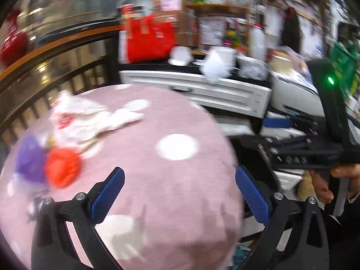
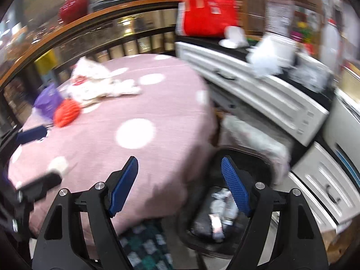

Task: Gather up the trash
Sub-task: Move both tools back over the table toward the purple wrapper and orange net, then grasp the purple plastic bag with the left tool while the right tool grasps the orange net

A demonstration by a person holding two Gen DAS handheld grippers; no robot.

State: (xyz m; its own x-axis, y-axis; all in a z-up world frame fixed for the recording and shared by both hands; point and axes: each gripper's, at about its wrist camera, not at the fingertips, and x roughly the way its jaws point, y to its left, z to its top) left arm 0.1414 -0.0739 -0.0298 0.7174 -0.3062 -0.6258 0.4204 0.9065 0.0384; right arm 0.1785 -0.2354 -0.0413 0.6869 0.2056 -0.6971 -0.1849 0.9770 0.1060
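On the table [image 2: 157, 103]: 1 orange ball [image 2: 66, 113], 1 purple wrapper [image 2: 47, 101], 1 white crumpled bag [image 2: 99, 85]. Beside it: 1 black bin [image 2: 258, 159].

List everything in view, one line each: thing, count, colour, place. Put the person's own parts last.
tablecloth: one, pink with white dots, over the round table
white wrapper: one, white with red print, crumpled at the table's far side
purple wrapper: one, purple, far left of the table
red ball: one, red-orange, touching the purple wrapper
bin: one, black, on the floor right of the table, crumpled trash inside
drawer unit: one, white, right of the table
red bag: one, on the unit's top
left gripper: one, black with blue pads, open, empty
right gripper: one, black with blue pads, open, empty
hand: one, on the right gripper's handle
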